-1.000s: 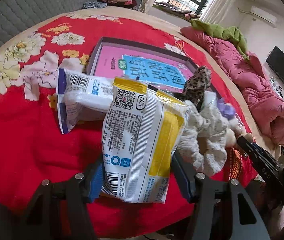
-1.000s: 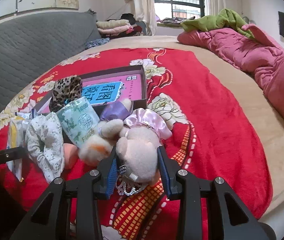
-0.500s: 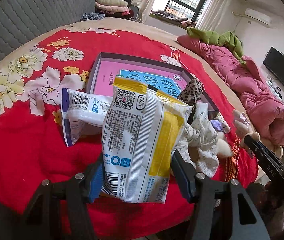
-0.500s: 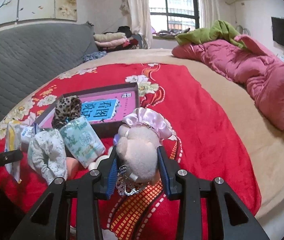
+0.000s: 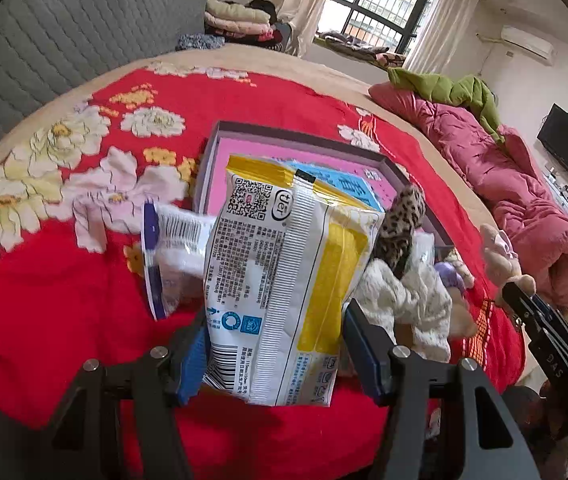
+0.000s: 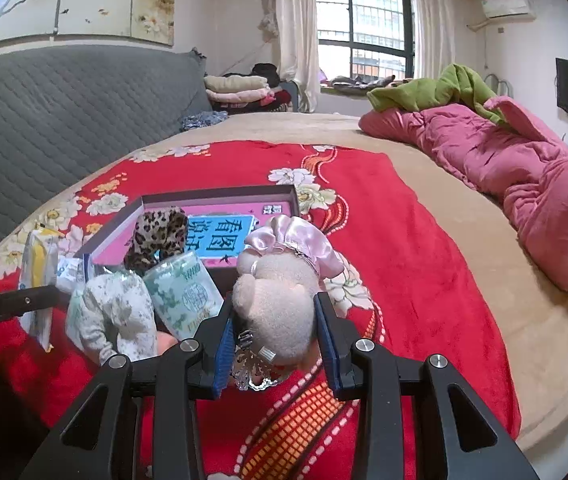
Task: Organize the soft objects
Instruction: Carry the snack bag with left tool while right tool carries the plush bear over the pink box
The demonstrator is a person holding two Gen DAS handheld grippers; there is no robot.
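Left wrist view: left gripper, jaws closed on the lower part of a white-and-yellow packet, held upright above the red floral blanket. Behind it to the left, a second white packet with a blue edge. Farther off, a shallow box with a pink and blue printed sheet inside. Right of the held packet, a leopard-print item over a cream floral cloth piece.

Right wrist view: right gripper, jaws closed on the head of a beige plush toy with a pink satin frill. Left of it, a green-patterned tissue pack. Pink quilt lies at far right on the bed.
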